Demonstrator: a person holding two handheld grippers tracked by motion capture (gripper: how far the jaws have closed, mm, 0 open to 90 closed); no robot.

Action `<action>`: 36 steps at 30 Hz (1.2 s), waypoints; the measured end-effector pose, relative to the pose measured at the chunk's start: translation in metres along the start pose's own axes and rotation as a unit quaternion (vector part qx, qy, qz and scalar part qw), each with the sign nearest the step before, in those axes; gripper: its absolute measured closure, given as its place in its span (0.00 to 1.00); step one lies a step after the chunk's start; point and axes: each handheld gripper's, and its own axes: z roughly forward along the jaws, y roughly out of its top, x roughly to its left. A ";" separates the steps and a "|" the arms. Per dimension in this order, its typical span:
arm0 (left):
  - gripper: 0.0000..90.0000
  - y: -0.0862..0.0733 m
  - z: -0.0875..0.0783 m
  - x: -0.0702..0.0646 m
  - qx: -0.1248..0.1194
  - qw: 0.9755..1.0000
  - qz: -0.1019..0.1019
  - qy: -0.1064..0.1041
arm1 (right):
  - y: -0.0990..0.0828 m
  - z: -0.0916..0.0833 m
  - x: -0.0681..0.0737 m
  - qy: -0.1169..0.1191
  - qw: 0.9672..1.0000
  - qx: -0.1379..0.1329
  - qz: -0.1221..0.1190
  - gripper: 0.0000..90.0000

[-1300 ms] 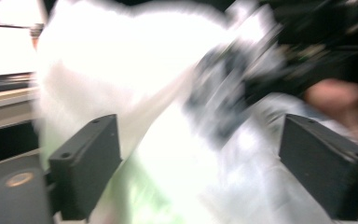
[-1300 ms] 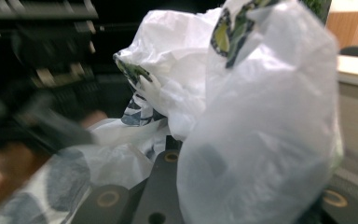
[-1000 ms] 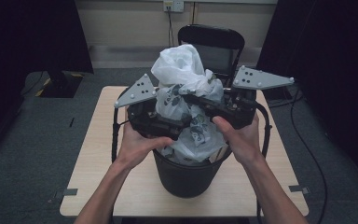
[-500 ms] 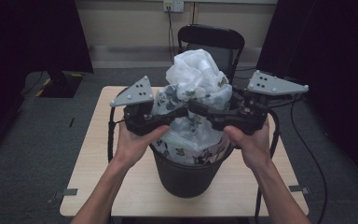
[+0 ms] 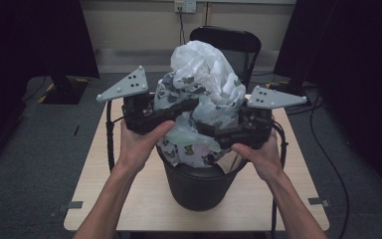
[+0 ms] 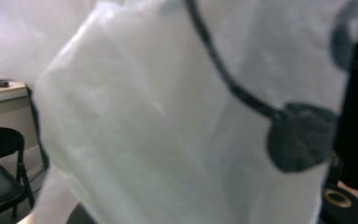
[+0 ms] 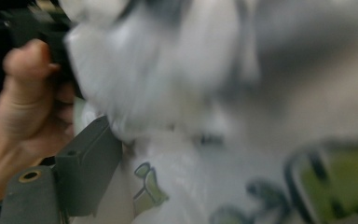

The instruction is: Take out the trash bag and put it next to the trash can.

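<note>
A white plastic bag (image 5: 202, 74) printed with small green and grey figures stands bunched up out of a black bin (image 5: 199, 184) on the table. My left gripper (image 5: 191, 104) reaches in from the left and is shut on the bag's side. From the right, my right gripper (image 5: 203, 130) is shut on the bag a little lower. In the left gripper view the bag (image 6: 168, 121) presses right against the camera and hides the jaws. The right gripper view shows the bag (image 7: 242, 121) blurred and one dark finger (image 7: 86, 165) against it.
The bin stands near the front middle of a light wooden table (image 5: 129, 199). A black folding chair (image 5: 229, 42) sits behind the table's far edge. Cables hang from both grippers along the table sides. The other hand (image 7: 23, 107) shows at the left of the right gripper view.
Both grippers have risen and drawn the bag higher out of the bin. The bag's top now stands taller, and more of its printed lower part is out.
</note>
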 end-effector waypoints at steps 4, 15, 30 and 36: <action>0.97 0.002 0.006 -0.002 0.002 1.000 -0.002 -0.015 | 0.001 0.011 0.001 0.003 1.000 0.003 -0.002 0.20; 0.31 -0.004 -0.015 0.005 -0.008 0.998 0.004 0.063 | 0.012 0.014 0.005 0.036 0.999 -0.002 -0.017 1.00; 0.33 -0.032 0.001 0.017 0.048 0.997 0.011 0.061 | 0.033 0.016 0.012 0.029 0.998 -0.053 0.002 1.00; 0.86 -0.033 0.001 0.014 0.047 0.997 0.018 0.050 | 0.026 0.015 0.006 0.018 0.998 -0.059 0.019 0.97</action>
